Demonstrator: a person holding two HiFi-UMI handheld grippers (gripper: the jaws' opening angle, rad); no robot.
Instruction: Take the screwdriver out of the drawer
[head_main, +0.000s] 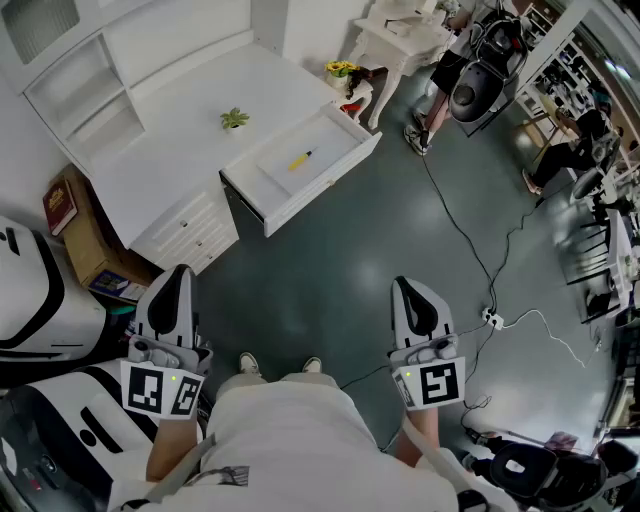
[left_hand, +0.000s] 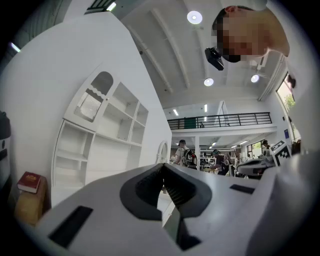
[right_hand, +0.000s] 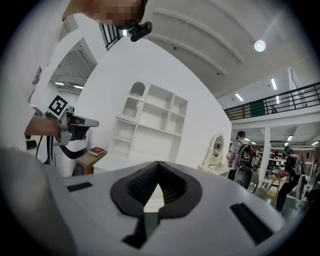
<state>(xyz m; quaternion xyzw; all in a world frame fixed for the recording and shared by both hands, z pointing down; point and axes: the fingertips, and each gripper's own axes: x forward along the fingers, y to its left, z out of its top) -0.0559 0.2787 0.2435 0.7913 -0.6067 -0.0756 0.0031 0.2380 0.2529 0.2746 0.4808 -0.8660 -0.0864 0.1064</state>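
Looking down, I see the screwdriver (head_main: 300, 159) lying flat in the open drawer (head_main: 322, 186), which sticks out from the white surface (head_main: 180, 135). It is well apart from both my grippers. My left gripper (head_main: 178, 275) and right gripper (head_main: 408, 288) hang low by my body, and both have their jaws pressed together with nothing in them. I think the screwdriver is small, light and hard, and it may roll. I would grab it across the fat yellow handle, not the thin end
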